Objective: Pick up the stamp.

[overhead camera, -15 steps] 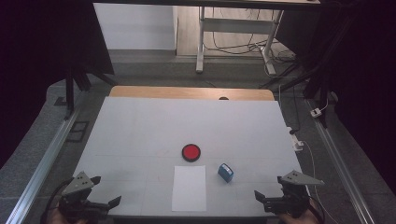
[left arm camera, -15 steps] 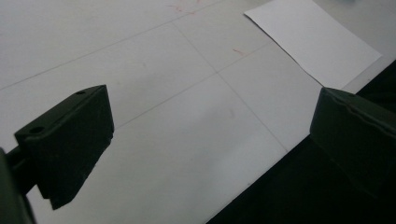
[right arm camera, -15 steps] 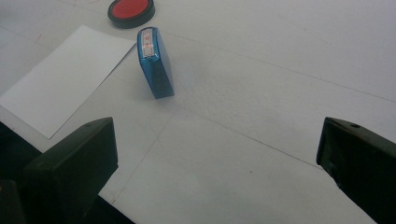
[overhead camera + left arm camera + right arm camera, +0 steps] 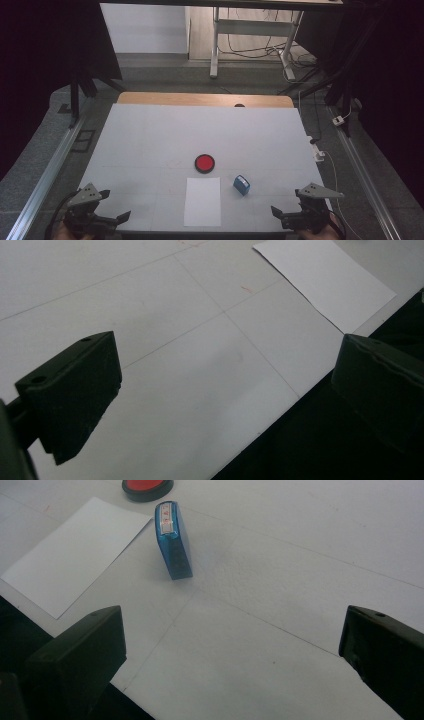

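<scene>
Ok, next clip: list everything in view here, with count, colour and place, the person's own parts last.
table: 1, white top, wooden far edge, centre
ink pad: 1, red in a black rim, mid-table
paper sheet: 1, white, near edge, in front of the ink pad
stamp: 1, blue, right of the paper sheet, apart from it
desk frame: 1, white, on the floor beyond the table
left gripper: 1, black, near left corner, jaws open
right gripper: 1, black, near right corner, jaws open
</scene>
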The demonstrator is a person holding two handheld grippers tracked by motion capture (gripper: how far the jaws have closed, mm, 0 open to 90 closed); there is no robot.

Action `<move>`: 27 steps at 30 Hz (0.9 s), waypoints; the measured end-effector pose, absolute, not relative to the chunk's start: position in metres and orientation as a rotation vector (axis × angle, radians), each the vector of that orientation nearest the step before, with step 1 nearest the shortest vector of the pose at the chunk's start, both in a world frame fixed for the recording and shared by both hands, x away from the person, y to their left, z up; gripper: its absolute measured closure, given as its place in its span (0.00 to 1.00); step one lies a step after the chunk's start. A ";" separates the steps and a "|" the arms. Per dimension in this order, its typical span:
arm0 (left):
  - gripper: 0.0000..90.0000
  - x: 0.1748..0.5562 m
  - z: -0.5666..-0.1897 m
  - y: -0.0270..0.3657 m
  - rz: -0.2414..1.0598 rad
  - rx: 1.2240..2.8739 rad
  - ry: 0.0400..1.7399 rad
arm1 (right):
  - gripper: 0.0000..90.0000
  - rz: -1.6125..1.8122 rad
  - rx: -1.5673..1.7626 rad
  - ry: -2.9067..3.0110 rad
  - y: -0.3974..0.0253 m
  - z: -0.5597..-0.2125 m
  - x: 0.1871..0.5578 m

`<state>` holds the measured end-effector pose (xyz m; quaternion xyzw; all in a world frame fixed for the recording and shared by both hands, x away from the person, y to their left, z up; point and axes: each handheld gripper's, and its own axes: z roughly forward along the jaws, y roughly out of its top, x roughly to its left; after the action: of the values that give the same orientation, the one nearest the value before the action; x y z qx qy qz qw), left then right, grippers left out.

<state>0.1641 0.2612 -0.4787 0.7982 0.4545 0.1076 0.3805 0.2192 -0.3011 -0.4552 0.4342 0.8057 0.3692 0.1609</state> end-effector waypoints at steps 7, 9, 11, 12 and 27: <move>0.00 0.164 -0.479 0.261 0.268 2.037 1.157 | 0.00 1.039 1.211 2.313 -0.299 -0.455 0.218; 0.00 0.164 -0.479 0.261 0.268 2.036 1.155 | 0.00 1.034 1.204 2.315 -0.298 -0.455 0.218; 0.01 0.164 -0.479 0.262 0.265 2.035 1.154 | 0.00 1.035 1.203 2.317 -0.298 -0.455 0.218; 0.01 0.164 -0.479 0.262 0.262 2.036 1.154 | 0.00 1.035 1.203 2.317 -0.298 -0.455 0.218; 0.01 0.165 -0.479 0.261 0.258 2.042 1.152 | 0.00 1.050 1.156 2.309 -0.290 -0.451 0.219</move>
<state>0.1646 0.2615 -0.4793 0.8001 0.4516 0.1013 0.3816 0.2186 -0.2902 -0.4510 0.4082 0.8153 0.3709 0.1762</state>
